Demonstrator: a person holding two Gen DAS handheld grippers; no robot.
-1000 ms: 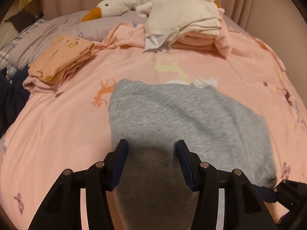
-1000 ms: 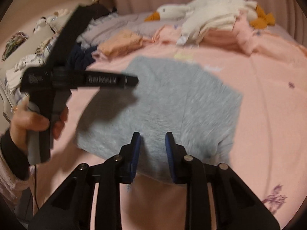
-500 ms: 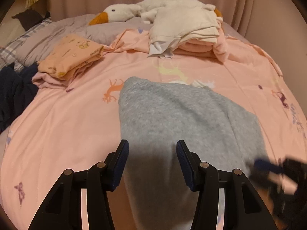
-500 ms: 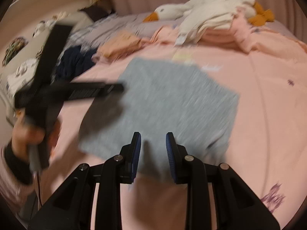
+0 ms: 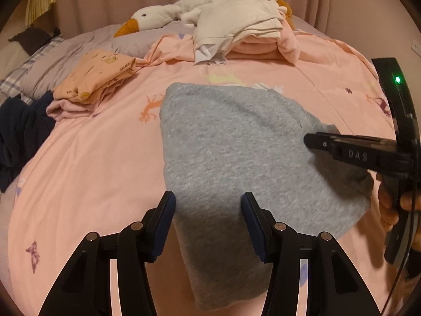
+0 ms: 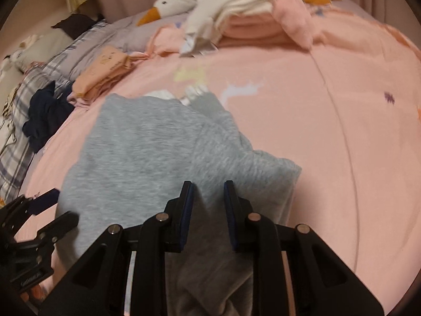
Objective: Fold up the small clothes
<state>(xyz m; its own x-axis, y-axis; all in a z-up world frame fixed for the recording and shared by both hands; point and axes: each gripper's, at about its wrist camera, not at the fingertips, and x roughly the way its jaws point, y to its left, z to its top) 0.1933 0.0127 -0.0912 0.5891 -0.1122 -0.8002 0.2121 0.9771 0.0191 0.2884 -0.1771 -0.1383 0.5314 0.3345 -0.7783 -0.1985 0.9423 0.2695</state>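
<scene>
A grey garment lies folded flat on the pink printed bedsheet. My left gripper hovers open over its near left edge, and the cloth passes under the gap without the pads pressing it. In the right wrist view this gripper shows at the lower left. My right gripper is over the garment's near right part. Its jaws are closing with grey cloth between them, and a gap still shows beside the pads. A hand holds it at the right edge of the left wrist view.
A folded orange garment on a pink one lies at the back left, with a dark navy garment beside it. A goose plush and a stack of white and pink clothes sit at the back.
The right gripper has swung to the right along the grey garment's near edge and its jaws have narrowed. It now shows large at the right of the left wrist view. The left gripper shifted slightly.
</scene>
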